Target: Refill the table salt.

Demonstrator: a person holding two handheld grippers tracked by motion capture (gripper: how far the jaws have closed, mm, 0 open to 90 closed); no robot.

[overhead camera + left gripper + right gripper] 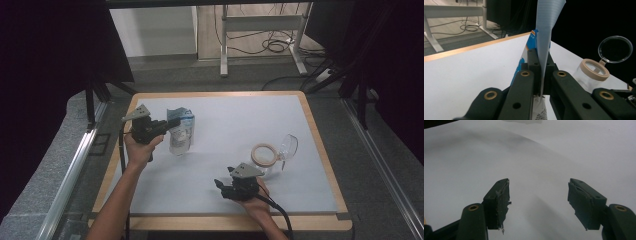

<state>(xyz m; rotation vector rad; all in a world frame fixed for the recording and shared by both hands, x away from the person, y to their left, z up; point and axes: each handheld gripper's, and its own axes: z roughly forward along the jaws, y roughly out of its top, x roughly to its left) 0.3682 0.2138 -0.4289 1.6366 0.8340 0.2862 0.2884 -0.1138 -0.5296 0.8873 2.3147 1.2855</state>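
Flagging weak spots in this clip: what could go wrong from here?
The left gripper pinches only the thin top edge of the blue-and-white plastic pouch, so it may slip or sag. The clear plastic jar with a beige rim and open hinged lid stands unsteadied; the open right gripper is apart from it, so it could tip.

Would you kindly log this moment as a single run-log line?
left gripper: shut on pouch top | right gripper: open, empty, over table | jar: lid flipped open, untouched

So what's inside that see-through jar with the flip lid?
The jar looks empty through its clear wall; its lid hangs open. The black parts of the left gripper hide its bottom, so I can't be sure.
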